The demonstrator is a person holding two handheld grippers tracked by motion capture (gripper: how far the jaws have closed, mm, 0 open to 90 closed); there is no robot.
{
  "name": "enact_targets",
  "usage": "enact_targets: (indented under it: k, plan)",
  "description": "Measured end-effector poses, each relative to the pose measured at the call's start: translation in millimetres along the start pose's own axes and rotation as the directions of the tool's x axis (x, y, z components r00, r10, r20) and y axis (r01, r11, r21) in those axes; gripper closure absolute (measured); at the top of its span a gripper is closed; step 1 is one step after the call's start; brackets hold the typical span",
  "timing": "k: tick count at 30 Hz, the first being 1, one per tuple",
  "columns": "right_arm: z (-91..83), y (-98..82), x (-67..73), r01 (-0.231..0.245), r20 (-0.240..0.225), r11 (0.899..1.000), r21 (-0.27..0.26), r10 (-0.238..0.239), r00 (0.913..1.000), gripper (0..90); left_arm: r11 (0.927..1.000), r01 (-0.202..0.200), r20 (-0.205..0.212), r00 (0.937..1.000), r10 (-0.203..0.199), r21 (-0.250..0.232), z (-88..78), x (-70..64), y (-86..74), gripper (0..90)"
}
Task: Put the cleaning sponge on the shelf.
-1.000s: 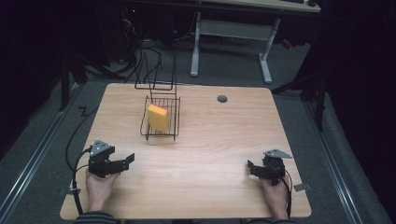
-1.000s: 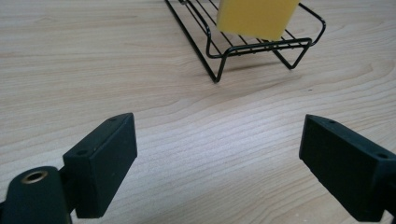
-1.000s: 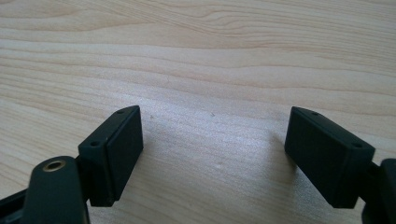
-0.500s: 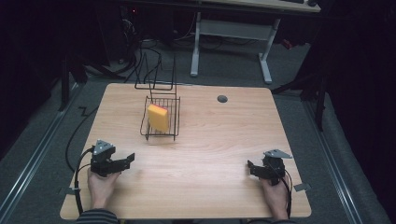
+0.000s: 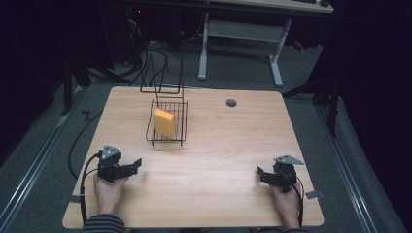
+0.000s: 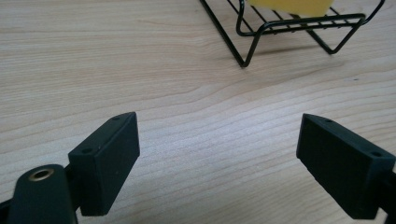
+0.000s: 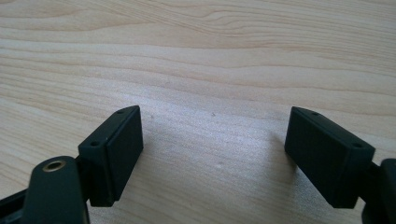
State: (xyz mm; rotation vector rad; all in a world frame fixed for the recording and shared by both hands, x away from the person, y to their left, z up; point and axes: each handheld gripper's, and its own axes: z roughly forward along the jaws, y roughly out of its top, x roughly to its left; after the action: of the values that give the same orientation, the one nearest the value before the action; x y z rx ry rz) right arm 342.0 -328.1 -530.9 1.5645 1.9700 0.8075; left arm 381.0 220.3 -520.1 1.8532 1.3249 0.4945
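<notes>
Hands low at the near table [image 5: 209, 160] edge, one at each side, forearms coming in from the bottom. Left gripper [image 5: 137, 162] lies level, pointing right and a bit toward the wire rack [image 5: 166, 140]; its jaws have just been closing a little, yet stand well apart with bare wood between, touching nothing. Right gripper [image 5: 260, 174] lies level too, pointing left, jaws wide, nothing between them. Wire rack sits upright mid-table, far-left of centre, well apart from both grippers. Yellow sponge [image 5: 164, 122] stands on edge inside it, leaning on the wires. Left gripper view: rack foot [image 6: 299, 25] ahead, sponge's lower edge [image 6: 292, 5] above.
</notes>
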Motion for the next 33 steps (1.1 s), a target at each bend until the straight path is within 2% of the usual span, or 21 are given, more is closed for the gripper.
enact_targets:
  k: [3,10,16,22,29,33]
  plan:
    - [0.0,0.0,0.1,-0.001,0.0,1.0,0.0,0.001,1.0,19.5,0.9999,0.008,0.006,0.9999,-0.008,0.007,2.6,0.4,0.1,12.3]
    - [0.0,0.0,0.1,-0.001,0.0,1.0,0.0,0.001,1.0,19.5,0.9994,-0.017,-0.032,0.9993,0.018,0.029,7.6,-0.6,-0.9,11.2]
    - [0.0,0.0,0.1,-0.001,-0.001,1.0,0.0,0.001,1.0,19.5,0.9977,-0.03,-0.033,0.9989,0.032,0.061,13.2,-3.2,-2.3,10.3]
    - [0.0,0.0,0.1,0.002,-0.001,1.0,0.0,-0.002,1.0,19.4,0.9943,-0.047,-0.05,0.9974,0.052,0.096,20.1,-6.0,-6.4,9.1]
    - [-0.2,-0.2,0.3,0.003,-0.003,1.0,0.0,-0.003,1.0,19.4,0.9911,-0.079,-0.077,0.9932,0.087,0.108,21.3,-11.4,-7.6,9.4]
    - [-0.2,-0.2,0.3,0.002,-0.003,1.0,0.0,-0.002,1.0,19.4,0.9921,-0.074,-0.088,0.9927,0.083,0.101,19.8,-12.8,-8.8,11.5]
